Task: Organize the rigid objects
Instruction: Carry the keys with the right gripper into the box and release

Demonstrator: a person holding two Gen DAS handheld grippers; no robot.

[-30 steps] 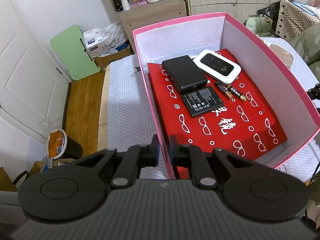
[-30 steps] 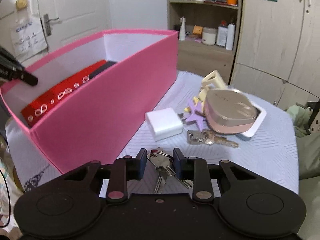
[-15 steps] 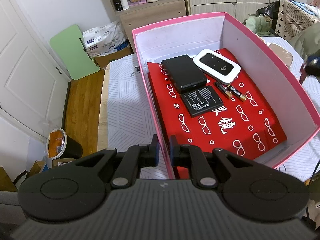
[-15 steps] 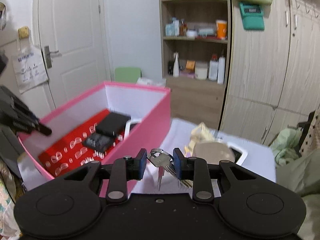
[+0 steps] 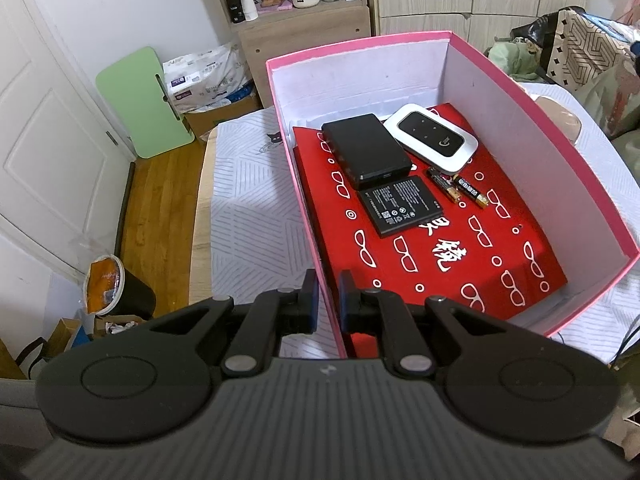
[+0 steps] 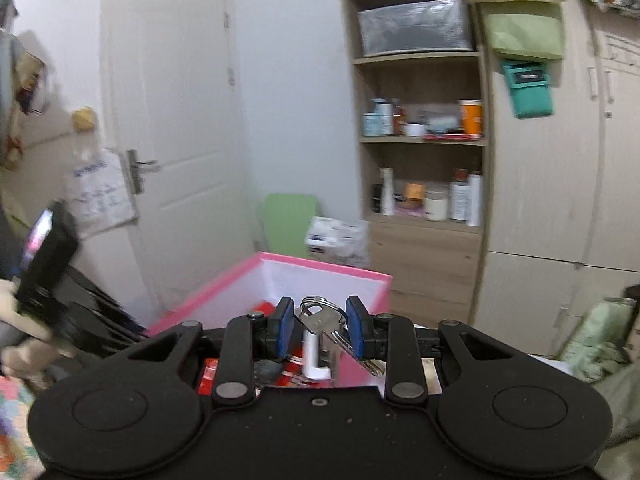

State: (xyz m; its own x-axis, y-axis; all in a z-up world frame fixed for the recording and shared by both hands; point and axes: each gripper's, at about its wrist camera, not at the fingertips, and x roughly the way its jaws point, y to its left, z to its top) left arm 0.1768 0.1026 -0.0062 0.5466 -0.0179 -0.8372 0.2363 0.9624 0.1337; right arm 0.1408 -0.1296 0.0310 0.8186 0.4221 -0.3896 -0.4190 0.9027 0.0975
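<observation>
White walls [image 6: 288, 80] and a panelled white door [image 6: 176, 128] at 10 o'clock enclosed the room; wooden shelving [image 6: 420, 140] with bottles stood at 1 o'clock beside pale wardrobe doors [image 6: 560, 200]. Wood plank floor [image 5: 160, 208] lay beside the cloth-covered desk [image 5: 248, 200].

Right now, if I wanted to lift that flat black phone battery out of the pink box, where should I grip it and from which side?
Probably across its two long edges, coming straight down from above. The flat black phone battery lies label-up on the red patterned liner, so only its thin sides offer purchase. The black power bank crowds its far short edge, while its near edge is free.
</observation>
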